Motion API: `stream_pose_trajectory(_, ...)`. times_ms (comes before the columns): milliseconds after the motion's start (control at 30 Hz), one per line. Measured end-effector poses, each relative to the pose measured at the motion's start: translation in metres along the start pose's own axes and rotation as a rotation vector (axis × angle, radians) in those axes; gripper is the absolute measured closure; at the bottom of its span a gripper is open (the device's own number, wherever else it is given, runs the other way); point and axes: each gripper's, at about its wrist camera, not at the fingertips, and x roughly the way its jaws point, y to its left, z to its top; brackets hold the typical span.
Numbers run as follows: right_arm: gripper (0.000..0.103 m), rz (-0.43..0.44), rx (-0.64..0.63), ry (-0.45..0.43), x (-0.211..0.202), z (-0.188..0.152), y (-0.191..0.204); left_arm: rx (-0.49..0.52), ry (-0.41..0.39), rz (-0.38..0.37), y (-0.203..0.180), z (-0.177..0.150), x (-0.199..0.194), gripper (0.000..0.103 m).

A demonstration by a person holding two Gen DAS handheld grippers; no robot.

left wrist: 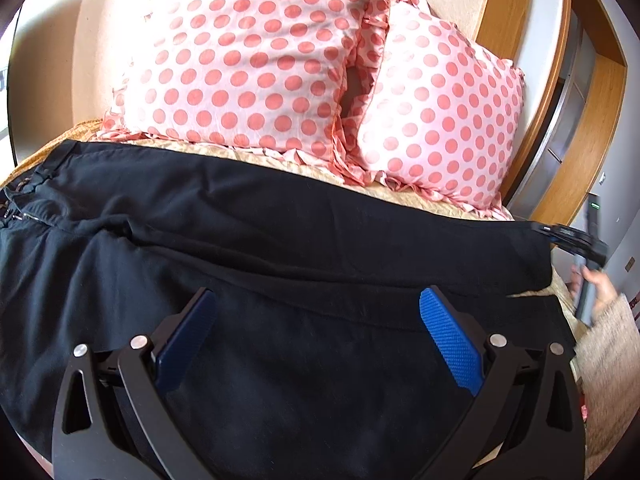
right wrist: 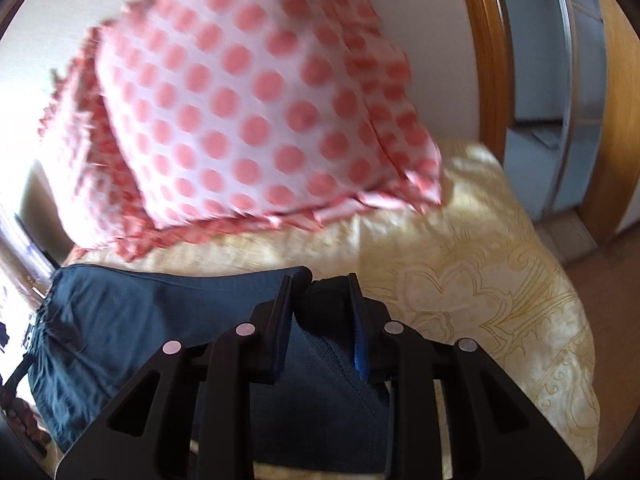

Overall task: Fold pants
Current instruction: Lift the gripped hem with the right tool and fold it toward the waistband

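Left claw (left wrist: 318,300) released over dark cotton pants (left wrist: 280,216); right claw (right wrist: 320,284) clenched on hem. Carry leg across taut, aligning edges.

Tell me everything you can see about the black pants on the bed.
The pants are black, of soft, matte, slightly wrinkled cloth. They lie spread sideways across the yellow patterned bedspread, in front of two polka-dot pillows. The gathered waistband is at the left, the leg ends at the right. The right gripper is shut on the cloth at a leg end; the open left gripper hovers over the near leg.
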Motion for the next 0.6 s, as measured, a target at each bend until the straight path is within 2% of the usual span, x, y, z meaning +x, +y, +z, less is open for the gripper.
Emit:
stream_pose_trajectory(133,0.076,0.062,-0.060,-0.099,-0.040,-0.020,0.028,-0.003,-0.032,0.024,0.005,0.008,-0.002,0.002)
stream_pose_trajectory(333,0.077,0.138,-0.042,-0.197,-0.098,-0.081,0.048,-0.055,-0.052,0.035,0.019,0.015,-0.005,0.002)
stream_pose_trajectory(433,0.077,0.149,0.002,-0.212,-0.111,-0.111,0.048,-0.079,-0.059,0.026,0.026,0.016,-0.009,0.002)
stream_pose_trajectory(600,0.077,0.128,0.046,-0.181,-0.113,-0.144,0.049,-0.082,-0.069,0.019,0.030,0.013,-0.020,0.002)
